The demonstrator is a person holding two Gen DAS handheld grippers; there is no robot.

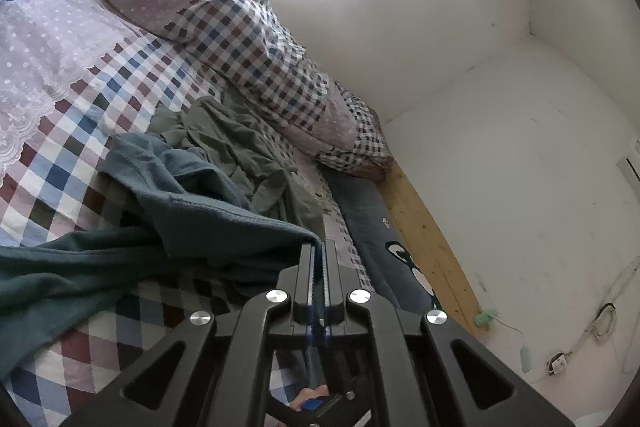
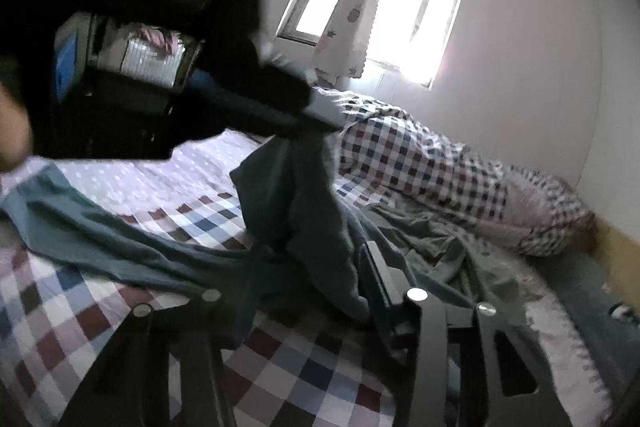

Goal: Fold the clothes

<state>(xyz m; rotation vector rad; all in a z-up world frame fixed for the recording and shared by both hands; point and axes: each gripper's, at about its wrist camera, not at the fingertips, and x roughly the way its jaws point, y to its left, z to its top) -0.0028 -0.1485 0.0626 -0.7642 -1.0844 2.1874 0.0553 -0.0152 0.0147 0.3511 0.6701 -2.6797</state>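
A teal garment (image 1: 120,259) lies across the checked bed. My left gripper (image 1: 319,247) is shut on one of its edges and holds that edge up off the sheet. In the right wrist view the left gripper (image 2: 320,119) shows blurred at the upper left, and the teal garment (image 2: 304,211) hangs from it in a fold. My right gripper (image 2: 316,255) has its jaws apart around the lower part of that fold. Its right finger (image 2: 376,267) is beside the cloth, and the left finger is hidden behind it. An olive green garment (image 1: 240,147) lies crumpled beyond.
A rolled checked duvet (image 1: 248,39) runs along the wall side of the bed. A dark blue mat (image 1: 380,247) and a wooden bed rail (image 1: 424,235) border the mattress. Cables and a plug (image 1: 560,363) lie by the white wall. A window (image 2: 384,7) is behind the bed.
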